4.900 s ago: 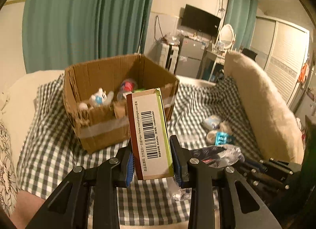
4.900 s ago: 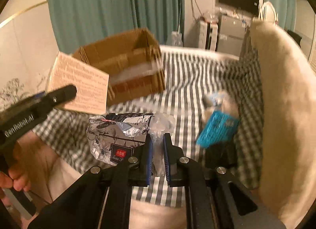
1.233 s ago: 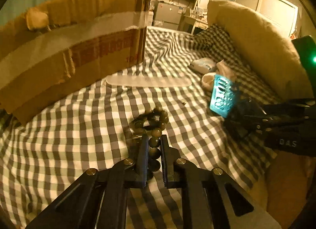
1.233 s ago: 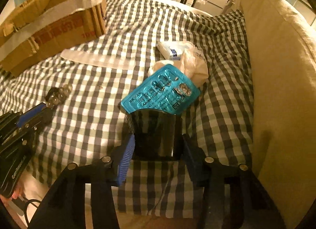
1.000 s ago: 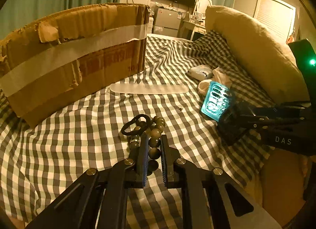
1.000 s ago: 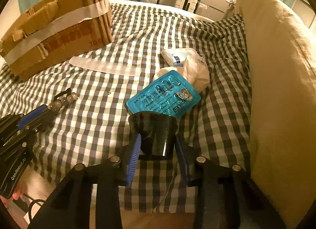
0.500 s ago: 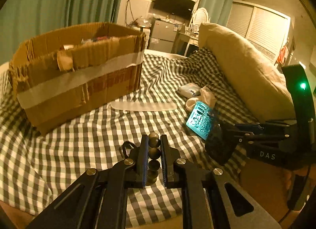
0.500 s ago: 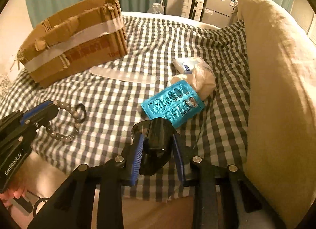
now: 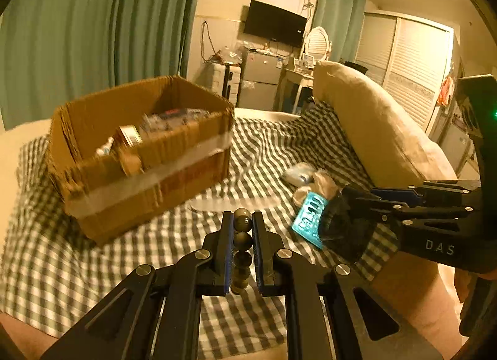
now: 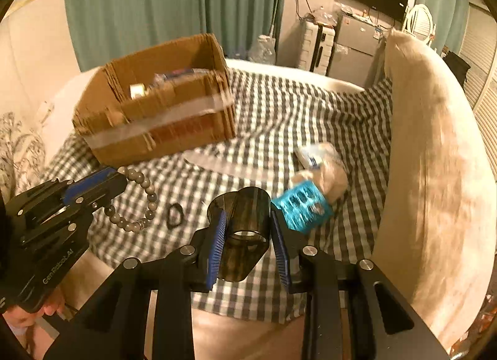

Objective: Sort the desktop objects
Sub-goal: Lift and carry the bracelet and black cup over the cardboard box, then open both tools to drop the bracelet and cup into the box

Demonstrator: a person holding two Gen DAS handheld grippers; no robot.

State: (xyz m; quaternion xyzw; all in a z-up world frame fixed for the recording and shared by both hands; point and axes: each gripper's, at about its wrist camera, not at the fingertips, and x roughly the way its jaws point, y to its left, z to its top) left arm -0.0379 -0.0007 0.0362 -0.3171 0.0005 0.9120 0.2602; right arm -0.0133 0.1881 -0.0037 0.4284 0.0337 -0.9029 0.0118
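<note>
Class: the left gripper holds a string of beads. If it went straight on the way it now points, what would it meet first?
Probably the flat translucent plastic strip on the checked cloth, just beyond the left gripper and its dark bead bracelet. Depth is unclear; the brown cardboard box sits left of that line.

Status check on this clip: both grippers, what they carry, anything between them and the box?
Left gripper shut on bead bracelet, lifted. Right gripper shut on dark cup, lifted. Cardboard box ahead, open, partly filled. Nothing blocking the path.

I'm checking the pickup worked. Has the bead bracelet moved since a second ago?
Yes. The bead bracelet, shut in the left tool, has been lifted off the checked cloth and now hangs above it, nearer the cardboard box.
</note>
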